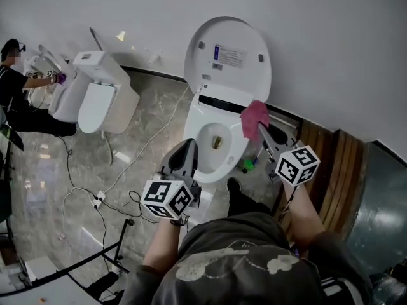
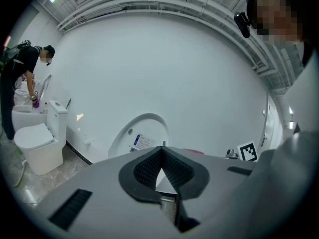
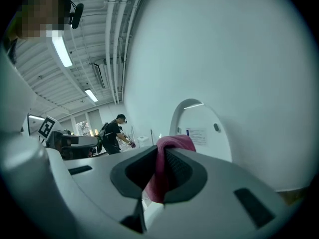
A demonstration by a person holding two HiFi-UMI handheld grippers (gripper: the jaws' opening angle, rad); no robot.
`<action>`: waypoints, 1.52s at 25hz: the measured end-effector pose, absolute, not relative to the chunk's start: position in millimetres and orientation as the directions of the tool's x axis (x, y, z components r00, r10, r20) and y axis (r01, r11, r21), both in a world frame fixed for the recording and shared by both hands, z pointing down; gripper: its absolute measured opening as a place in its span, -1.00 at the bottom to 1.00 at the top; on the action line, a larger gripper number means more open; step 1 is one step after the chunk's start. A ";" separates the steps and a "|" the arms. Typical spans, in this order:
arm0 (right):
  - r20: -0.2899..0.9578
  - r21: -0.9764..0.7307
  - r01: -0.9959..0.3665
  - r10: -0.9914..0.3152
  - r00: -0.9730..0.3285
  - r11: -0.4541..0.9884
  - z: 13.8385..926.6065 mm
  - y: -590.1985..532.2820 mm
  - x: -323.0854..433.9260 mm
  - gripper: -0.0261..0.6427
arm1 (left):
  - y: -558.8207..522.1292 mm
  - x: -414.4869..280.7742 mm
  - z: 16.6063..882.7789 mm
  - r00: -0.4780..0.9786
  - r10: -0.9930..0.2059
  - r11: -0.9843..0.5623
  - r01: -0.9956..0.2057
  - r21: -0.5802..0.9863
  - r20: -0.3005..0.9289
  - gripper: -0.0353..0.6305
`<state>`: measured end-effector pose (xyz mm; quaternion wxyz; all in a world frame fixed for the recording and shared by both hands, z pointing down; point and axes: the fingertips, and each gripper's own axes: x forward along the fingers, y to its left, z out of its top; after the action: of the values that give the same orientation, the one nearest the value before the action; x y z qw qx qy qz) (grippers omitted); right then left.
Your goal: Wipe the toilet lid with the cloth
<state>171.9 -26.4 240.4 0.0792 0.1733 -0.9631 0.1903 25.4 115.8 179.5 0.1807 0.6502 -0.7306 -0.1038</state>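
Observation:
A white toilet (image 1: 213, 146) stands against the wall with its lid (image 1: 226, 54) raised upright. My right gripper (image 1: 259, 127) is shut on a pink cloth (image 1: 254, 117), held over the bowl's right rim, just below the lid. In the right gripper view the cloth (image 3: 164, 163) bulges out between the jaws, with the lid (image 3: 200, 129) ahead. My left gripper (image 1: 190, 143) hovers at the bowl's left front edge, shut and holding nothing. In the left gripper view its tips (image 2: 162, 149) meet, and the lid (image 2: 142, 135) shows beyond them.
A second white toilet (image 1: 105, 97) stands to the left, and a person (image 1: 11, 75) bends over another fixture at the far left. Cables and a power strip (image 1: 96, 199) lie on the marble floor. Wooden slats (image 1: 331, 164) run along the right. A green object (image 1: 248, 165) sits by the toilet base.

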 end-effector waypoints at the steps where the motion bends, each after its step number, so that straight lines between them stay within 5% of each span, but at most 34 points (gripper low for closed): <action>1: 0.215 -0.345 -0.366 -0.307 -0.927 0.864 240.8 -42.3 171.7 -0.80 | 103.3 23.1 178.2 -0.095 -0.987 0.139 -0.915 0.378 0.133 -0.87; 14: 0.220 -0.418 -0.402 -0.338 -0.915 0.814 263.4 -127.0 151.6 -0.80 | 15.5 -9.5 186.1 -0.069 -0.974 0.137 -0.937 0.320 0.215 -0.87; 29: 0.242 -0.397 -0.660 -0.621 -0.745 0.638 261.4 -177.2 77.5 -0.80 | -120.2 -94.6 218.7 0.324 -0.914 -0.233 -0.911 0.340 0.243 -0.87; 38: 0.179 -0.317 -0.701 -0.686 -0.705 0.639 248.6 -196.0 -13.5 -0.80 | -160.4 -160.9 221.6 0.400 -0.903 -0.328 -0.877 0.352 0.155 -0.87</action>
<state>-13.5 -196.0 248.6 0.0212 0.3833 -0.9049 0.1840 -160.9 -160.4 221.6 0.1933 0.8140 -0.5467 -0.0344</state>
